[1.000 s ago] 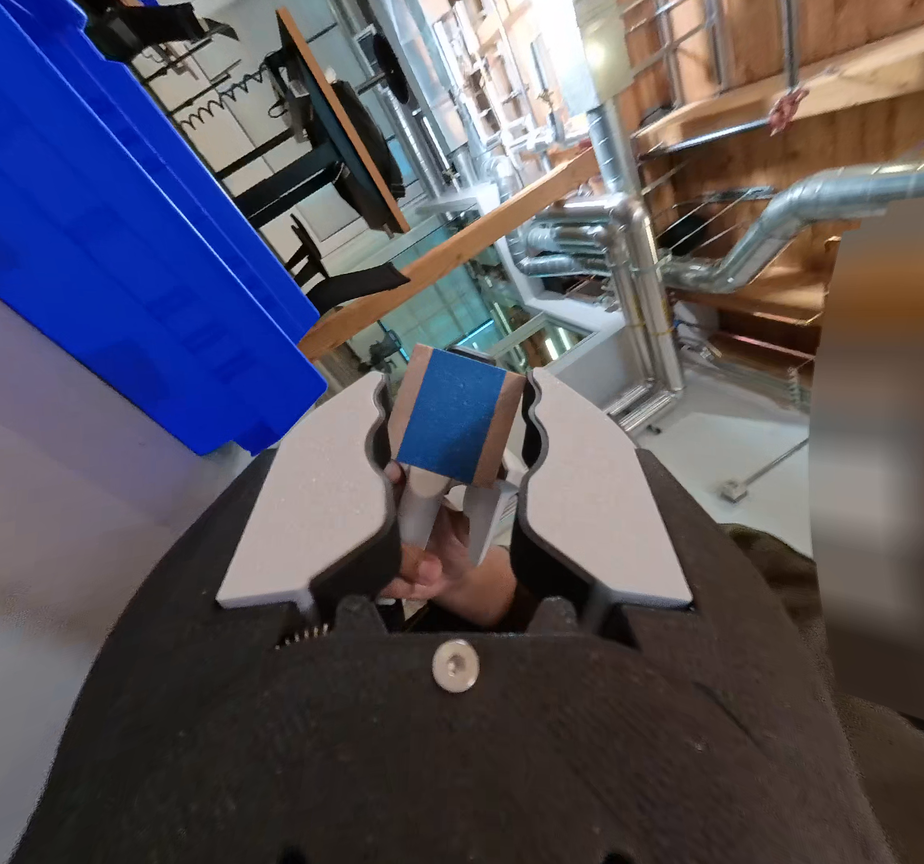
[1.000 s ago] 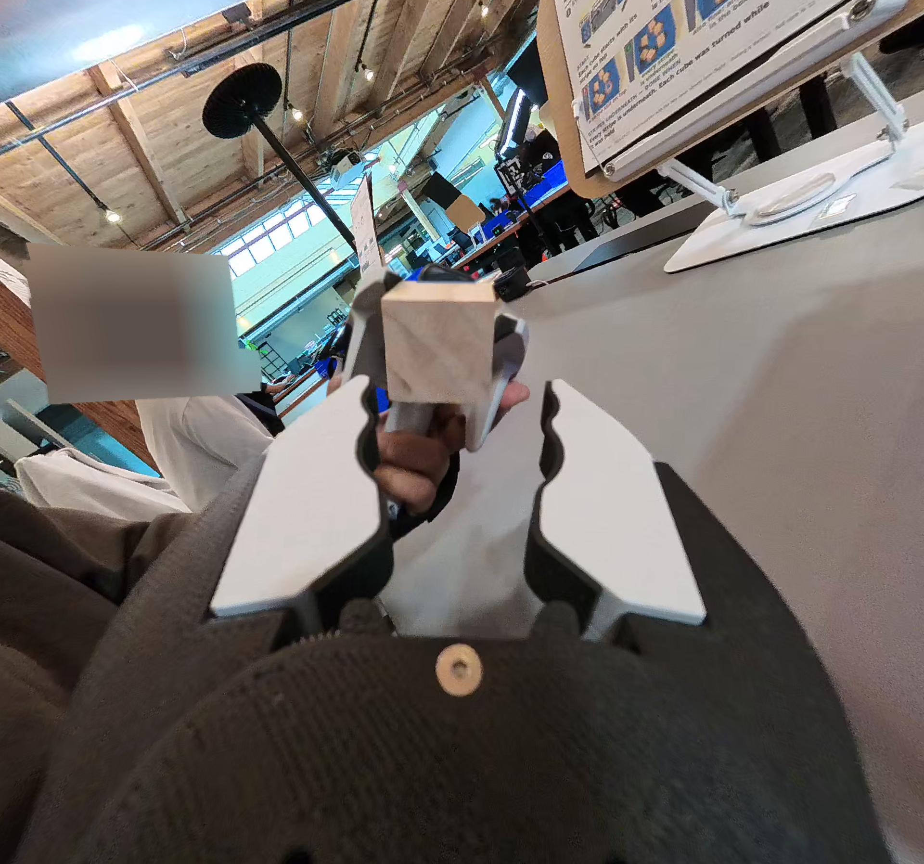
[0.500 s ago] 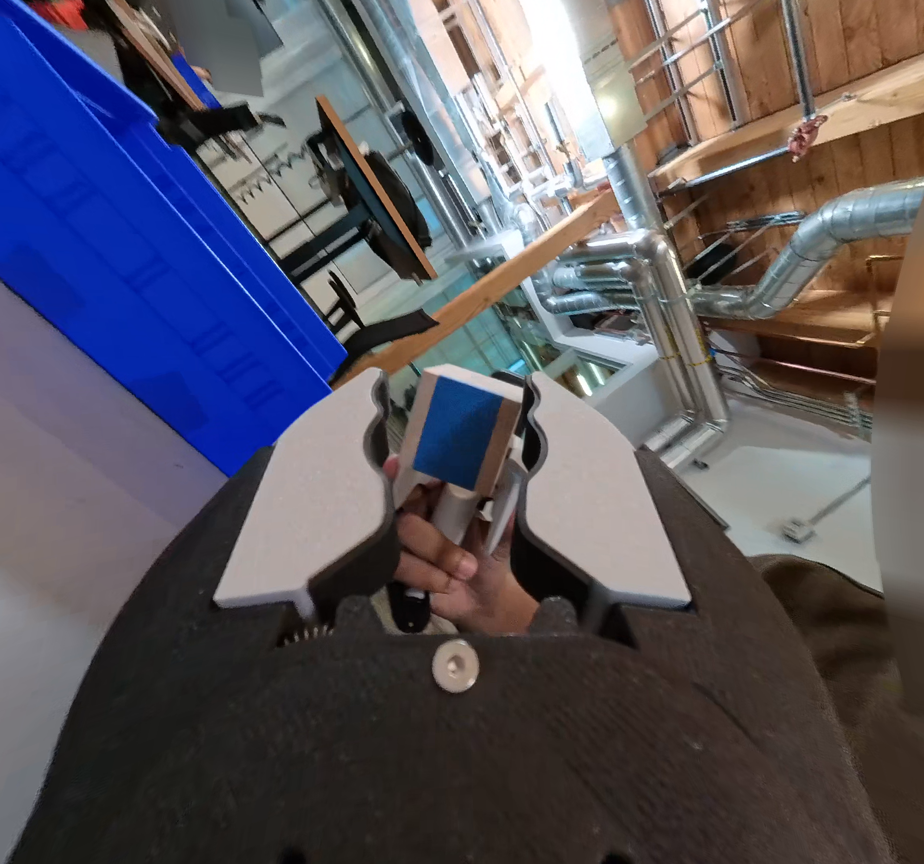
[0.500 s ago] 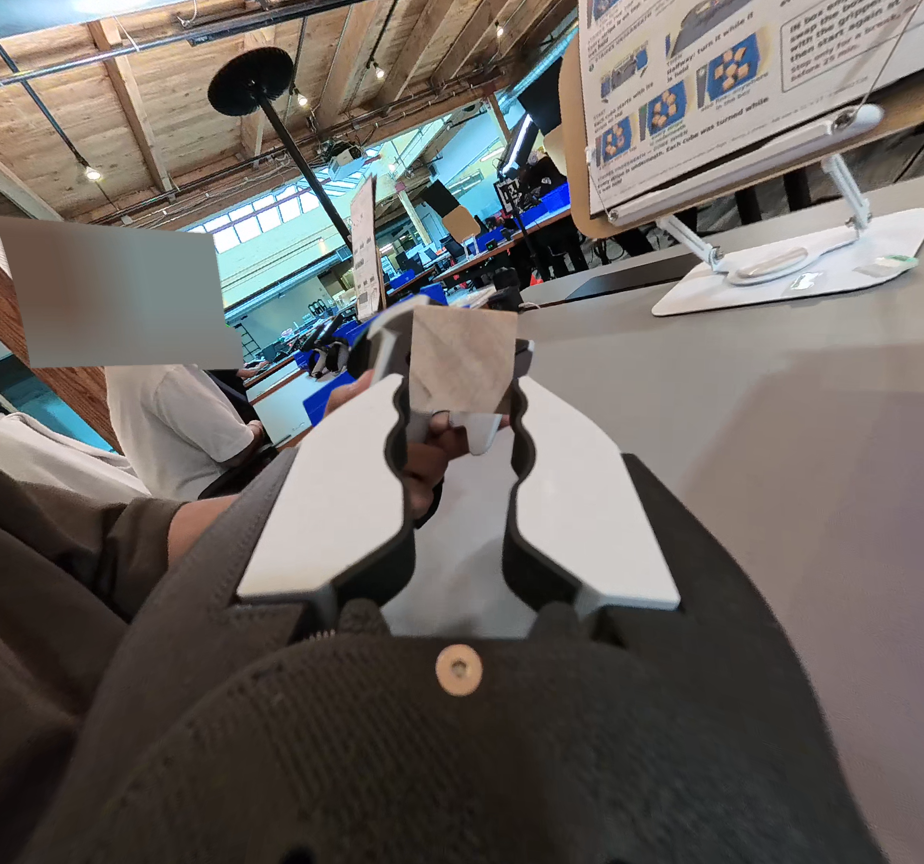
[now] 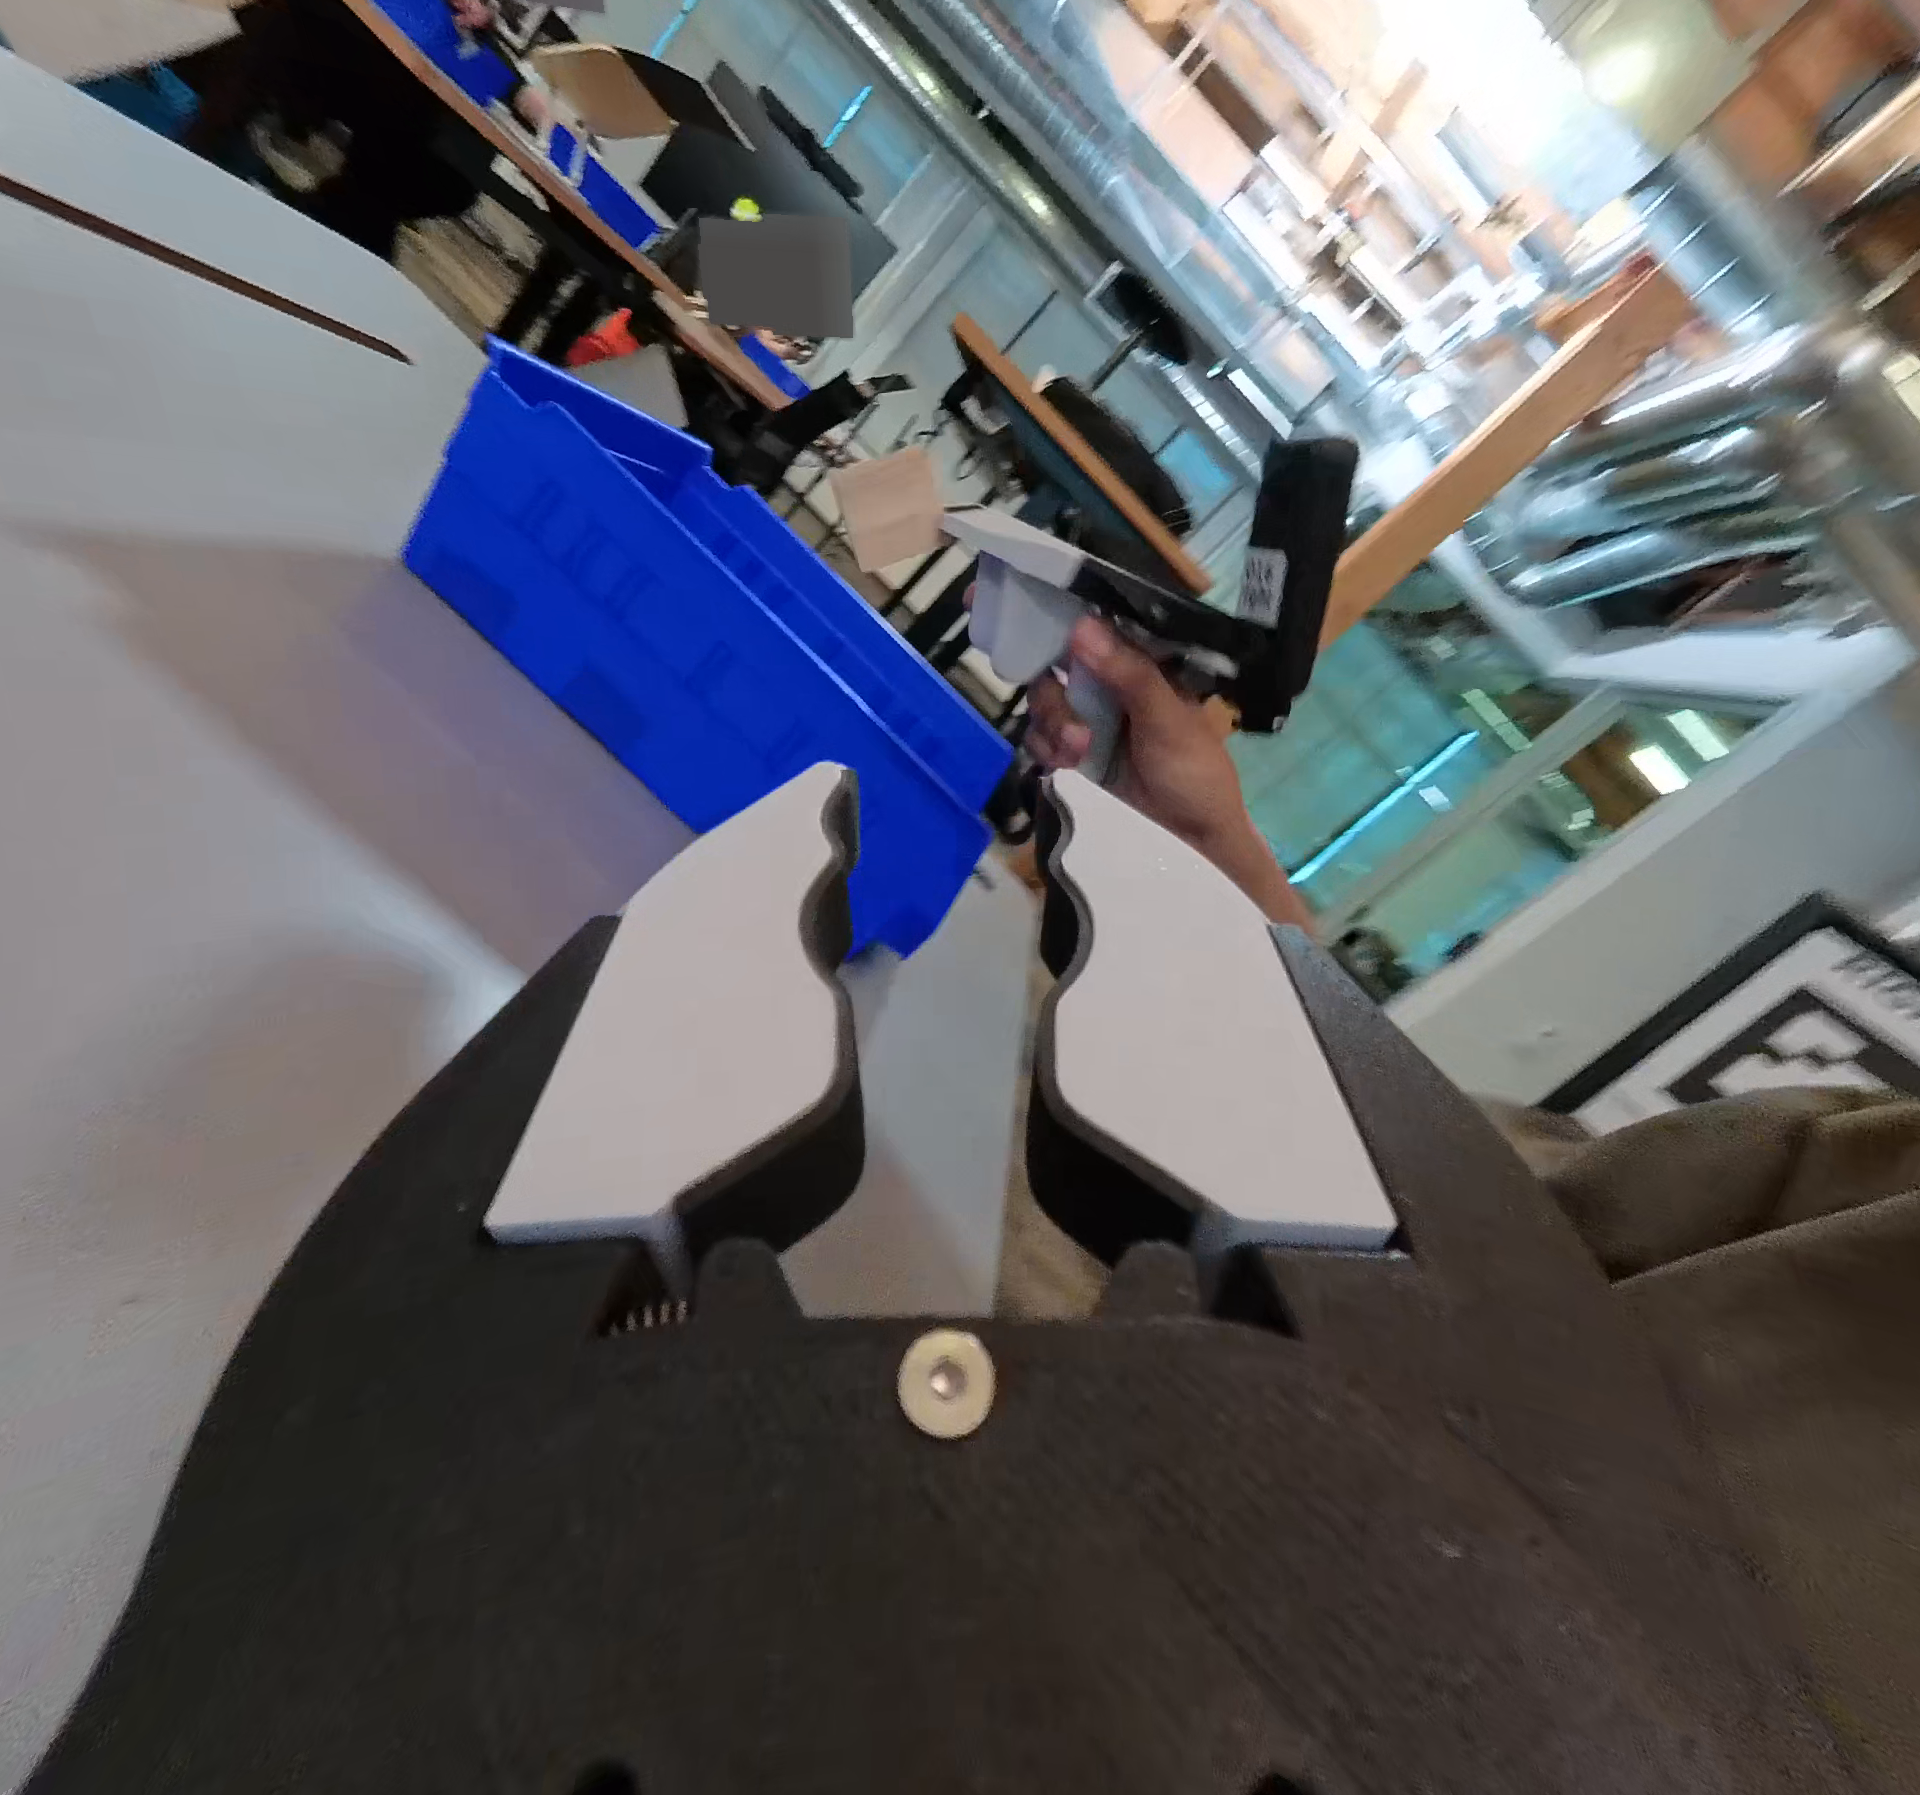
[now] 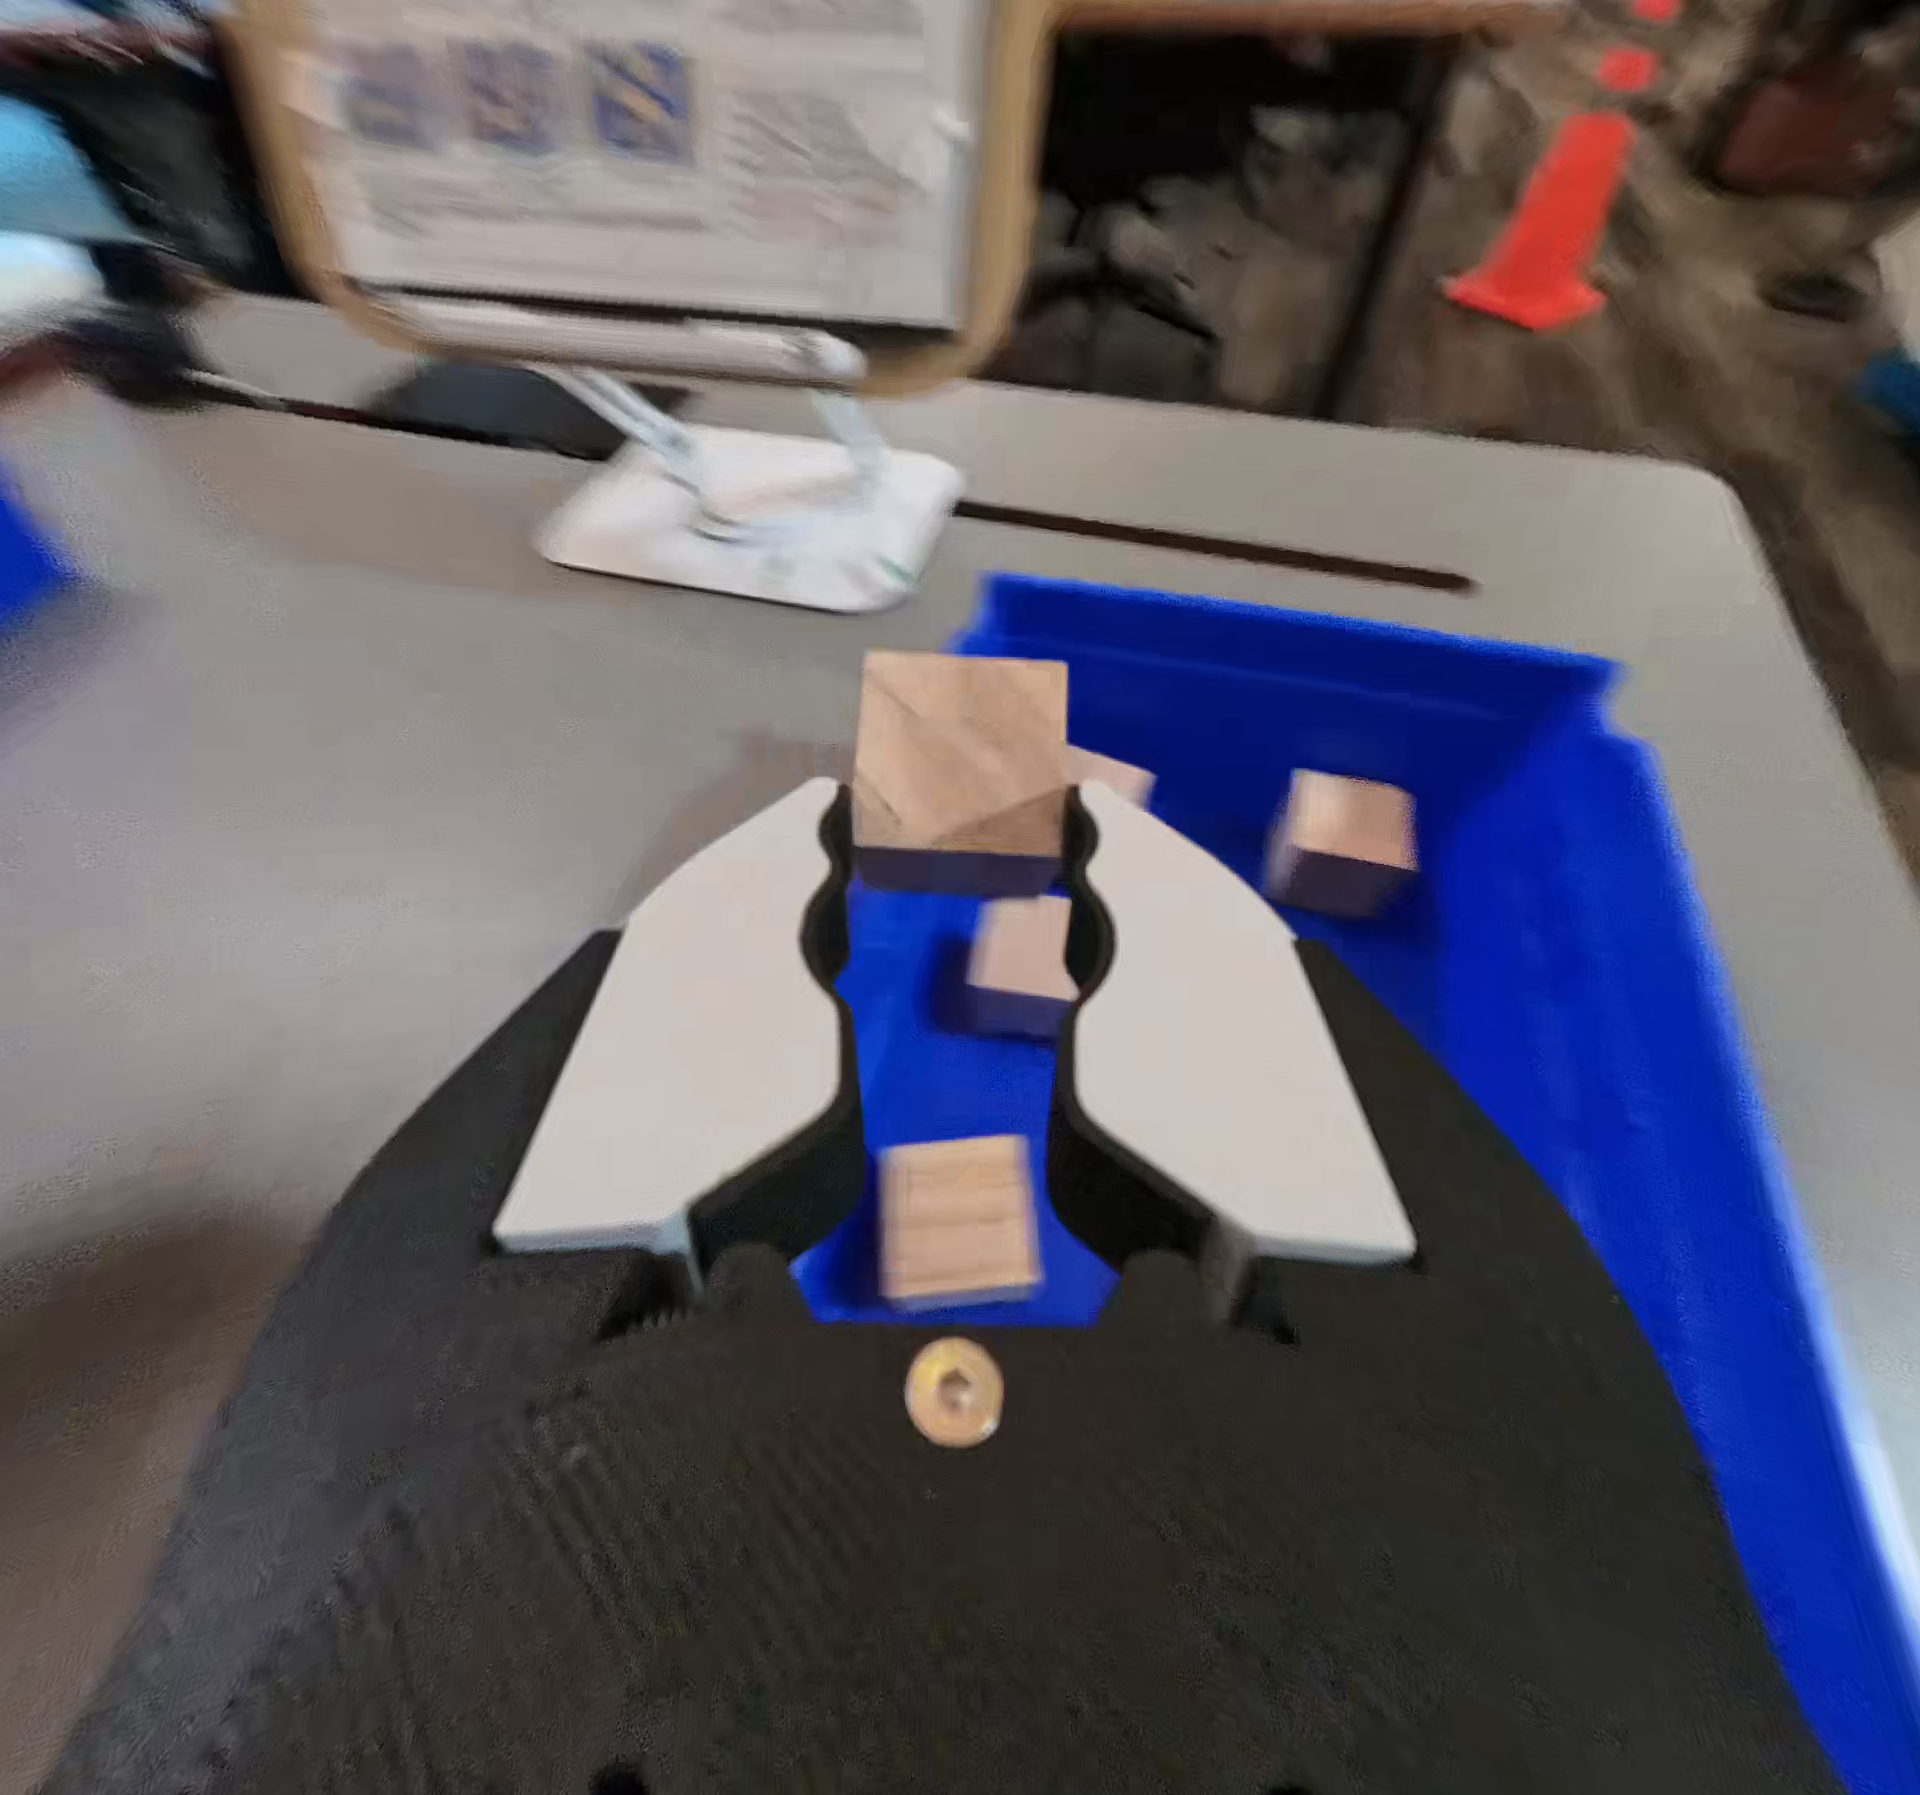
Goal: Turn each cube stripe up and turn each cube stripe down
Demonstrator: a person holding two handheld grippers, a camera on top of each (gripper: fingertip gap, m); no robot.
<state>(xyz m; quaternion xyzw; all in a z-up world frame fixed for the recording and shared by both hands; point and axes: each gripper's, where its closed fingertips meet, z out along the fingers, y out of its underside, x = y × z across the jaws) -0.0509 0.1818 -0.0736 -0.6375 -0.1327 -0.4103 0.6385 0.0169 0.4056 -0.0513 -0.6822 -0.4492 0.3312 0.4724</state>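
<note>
My right gripper [image 6: 961, 795] pinches a wooden cube [image 6: 961, 766], plain face up, above the blue bin [image 6: 1558, 914] for set-down; my left gripper [image 5: 945, 810] hangs empty, jaws parted narrowly.

Left gripper [image 5: 945, 810]: jaws parted, nothing between them.
Right gripper [image 6: 958, 815]: fingertips clamped on a wooden cube [image 6: 958, 769].

Grey table [image 6: 364, 758] bearing blue bin [image 6: 1558, 914]
</note>
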